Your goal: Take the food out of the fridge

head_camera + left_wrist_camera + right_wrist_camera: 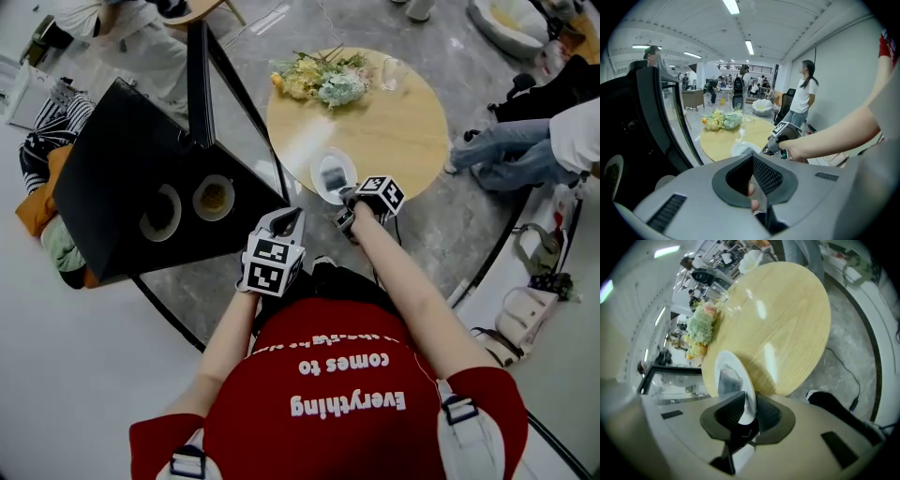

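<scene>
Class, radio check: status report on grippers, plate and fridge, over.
Left gripper shut, empty. Right gripper clamps white plate rim at table edge. Two bowls in fridge.

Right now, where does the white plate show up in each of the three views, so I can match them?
Head view: white plate mid-picture, at the near edge of the round table.
Left gripper view: plate just below centre, on the table's near edge.
Right gripper view: plate left of centre, its rim between the jaws of the right gripper.
Shared landmark: the flower bunch on the table.
</scene>
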Available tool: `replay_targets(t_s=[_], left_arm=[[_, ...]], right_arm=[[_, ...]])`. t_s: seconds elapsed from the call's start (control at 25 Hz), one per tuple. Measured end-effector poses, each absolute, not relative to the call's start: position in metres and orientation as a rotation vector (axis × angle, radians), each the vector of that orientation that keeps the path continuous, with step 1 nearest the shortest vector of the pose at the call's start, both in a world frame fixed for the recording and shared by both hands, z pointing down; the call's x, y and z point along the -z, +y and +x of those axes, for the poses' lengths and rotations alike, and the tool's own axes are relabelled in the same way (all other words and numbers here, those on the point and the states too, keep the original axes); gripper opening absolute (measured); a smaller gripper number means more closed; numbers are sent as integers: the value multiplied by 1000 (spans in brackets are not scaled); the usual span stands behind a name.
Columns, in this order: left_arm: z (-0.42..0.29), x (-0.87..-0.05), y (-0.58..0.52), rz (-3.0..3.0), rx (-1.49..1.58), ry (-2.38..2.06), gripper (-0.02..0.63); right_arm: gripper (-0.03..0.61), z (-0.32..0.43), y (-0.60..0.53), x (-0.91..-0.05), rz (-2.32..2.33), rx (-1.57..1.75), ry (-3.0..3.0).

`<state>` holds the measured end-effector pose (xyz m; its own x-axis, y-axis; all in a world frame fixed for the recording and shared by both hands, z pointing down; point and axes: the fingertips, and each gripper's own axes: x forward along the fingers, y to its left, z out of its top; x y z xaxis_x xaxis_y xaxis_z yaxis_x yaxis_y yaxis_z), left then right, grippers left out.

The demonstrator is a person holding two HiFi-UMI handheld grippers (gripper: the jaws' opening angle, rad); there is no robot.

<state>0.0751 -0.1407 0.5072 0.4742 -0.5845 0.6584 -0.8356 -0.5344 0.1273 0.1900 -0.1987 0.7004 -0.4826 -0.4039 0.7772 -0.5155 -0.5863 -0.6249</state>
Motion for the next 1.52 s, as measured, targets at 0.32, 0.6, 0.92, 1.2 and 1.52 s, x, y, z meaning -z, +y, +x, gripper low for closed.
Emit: replay_targets(t_s=[0.32,0.6,0.92,1.2,1.52], left_arm=[[92,-503,-146,2320,-785,-1155,5],[103,-504,-157,2333,-778,-1147,5],[114,-508,-175,2292,-708,-1125,5],[130,-521,-178,2212,-701,-1136,5],[134,-524,-182,2226,-724,-1130,5]], right_arm=[[118,203,-204,-695,1433,-1500,-1453],[54,213,-208,-663,1566,-1524,-1604],[12,193,-203,-556,1426,-2279,-2190],[11,193,-172,-542,1264,-2451,-2391],[12,182,-177,-538,1217,-2363,-2414]])
